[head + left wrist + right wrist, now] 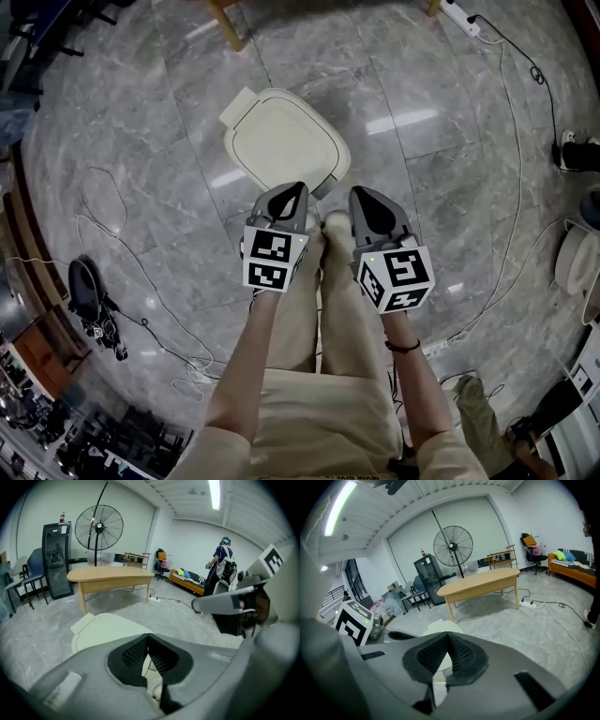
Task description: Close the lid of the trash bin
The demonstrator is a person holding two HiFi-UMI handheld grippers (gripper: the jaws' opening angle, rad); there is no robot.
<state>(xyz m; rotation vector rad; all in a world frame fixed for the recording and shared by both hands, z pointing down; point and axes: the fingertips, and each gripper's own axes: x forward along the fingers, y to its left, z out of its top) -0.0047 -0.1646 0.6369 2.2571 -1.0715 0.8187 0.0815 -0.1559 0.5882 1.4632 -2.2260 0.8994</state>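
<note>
The trash bin (284, 141) stands on the grey marble floor with its cream lid (277, 136) lying flat and closed on top. My left gripper (293, 191) hovers just in front of the bin's near edge, shut with nothing between its pads. Beside it, my right gripper (362, 196) is also shut and empty, a little right of the bin. In the left gripper view the lid (105, 627) shows beyond the shut left gripper (147, 637), and the right gripper (220, 603) juts in at the right. The right gripper view shows a strip of the lid (440, 626) past the shut right gripper (449, 637).
A wooden table (110, 576) and a standing fan (98, 524) are behind the bin. Cables (117, 239) trail over the floor at the left, and a power strip (462, 17) with its cord lies at the far right. A person (221, 562) stands in the background. My legs (319, 328) are below the grippers.
</note>
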